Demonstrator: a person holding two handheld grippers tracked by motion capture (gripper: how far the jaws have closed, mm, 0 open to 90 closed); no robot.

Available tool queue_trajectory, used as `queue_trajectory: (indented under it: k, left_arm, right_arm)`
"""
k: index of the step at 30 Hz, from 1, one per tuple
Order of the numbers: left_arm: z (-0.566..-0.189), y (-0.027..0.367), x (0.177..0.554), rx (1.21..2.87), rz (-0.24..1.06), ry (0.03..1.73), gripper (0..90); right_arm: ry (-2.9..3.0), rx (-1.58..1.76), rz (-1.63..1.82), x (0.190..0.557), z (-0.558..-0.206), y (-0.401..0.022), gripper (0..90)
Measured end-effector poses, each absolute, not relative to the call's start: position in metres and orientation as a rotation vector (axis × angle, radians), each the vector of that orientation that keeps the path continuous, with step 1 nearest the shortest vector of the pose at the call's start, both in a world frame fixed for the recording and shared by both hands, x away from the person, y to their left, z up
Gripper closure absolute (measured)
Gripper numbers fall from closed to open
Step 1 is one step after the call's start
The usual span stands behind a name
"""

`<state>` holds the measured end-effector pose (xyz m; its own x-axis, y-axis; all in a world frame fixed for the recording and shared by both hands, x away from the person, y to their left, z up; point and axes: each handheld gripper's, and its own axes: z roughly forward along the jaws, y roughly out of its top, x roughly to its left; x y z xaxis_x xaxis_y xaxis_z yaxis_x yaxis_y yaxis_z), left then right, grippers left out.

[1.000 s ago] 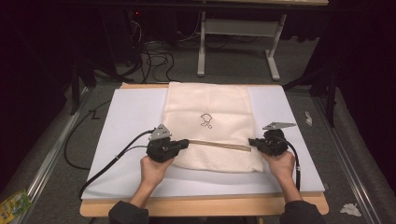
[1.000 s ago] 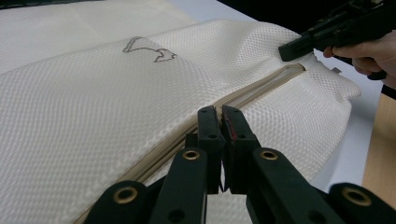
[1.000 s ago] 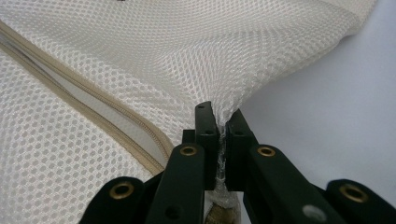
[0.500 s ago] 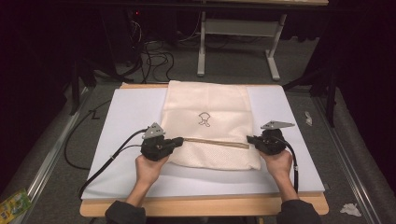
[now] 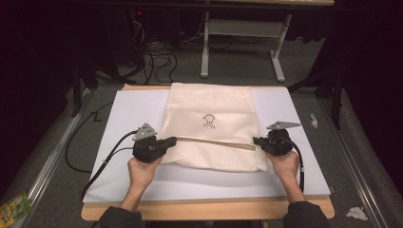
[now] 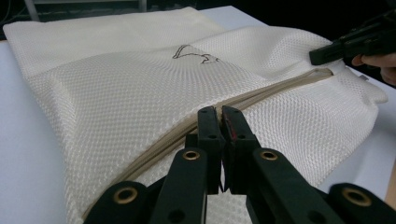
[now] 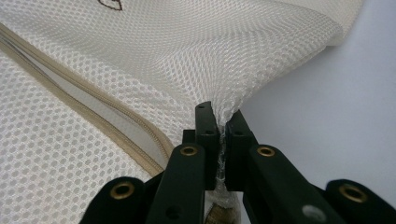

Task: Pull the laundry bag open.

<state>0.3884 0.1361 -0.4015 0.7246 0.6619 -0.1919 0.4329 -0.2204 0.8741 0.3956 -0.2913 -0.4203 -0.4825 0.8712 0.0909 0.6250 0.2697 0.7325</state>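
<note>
A cream mesh bag with a small dark emblem lies flat on a white board. A tan zipper runs across it. My left gripper sits at the zipper's left end, its jaws shut right on the zipper line; the pull itself is hidden between the pads. The zipper gapes open beyond it towards the right gripper. My right gripper is at the bag's right edge, shut on a pinch of mesh beside the zipper's end.
The board rests on a wooden table, with bare white margins on both sides of the bag. Cables and a grey table frame lie on the floor beyond. Crumpled paper scraps lie at the right.
My left gripper has slid leftward along the zipper, towards the bag's left edge. The right gripper has stayed put on the mesh.
</note>
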Motion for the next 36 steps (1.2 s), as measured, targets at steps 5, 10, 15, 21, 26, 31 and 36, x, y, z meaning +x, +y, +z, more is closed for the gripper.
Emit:
queue_trajectory:
  k: [5, 10, 15, 21, 26, 31, 36]
  left_arm:
    - [-0.404, 0.141, 0.387, 1.864, 0.279, 0.863, 87.6]
    - [-0.405, 0.150, 0.386, 1.839, 0.272, 0.886, 87.7]
    - [-0.402, 0.153, 0.387, 1.830, 0.263, 0.894, 87.7]
    - [-0.399, 0.158, 0.387, 1.846, 0.283, 0.901, 87.7]
    - [-0.400, 0.157, 0.385, 1.854, 0.295, 0.902, 87.7]
    - [-0.402, 0.156, 0.386, 1.870, 0.283, 0.897, 87.7]
    - [-0.403, 0.156, 0.386, 1.879, 0.284, 0.899, 87.7]
  right_arm:
    - [2.222, 1.369, 1.024, 0.396, -0.421, -0.291, 88.6]
    - [2.229, 1.372, 1.011, 0.398, -0.419, -0.291, 88.7]
    - [2.218, 1.375, 1.018, 0.399, -0.416, -0.289, 88.6]
    - [2.216, 1.361, 1.027, 0.400, -0.413, -0.285, 88.6]
    - [2.225, 1.367, 1.019, 0.404, -0.416, -0.286, 88.6]
    - [2.219, 1.381, 1.028, 0.407, -0.418, -0.289, 88.6]
    - [2.222, 1.377, 1.032, 0.408, -0.418, -0.289, 88.6]
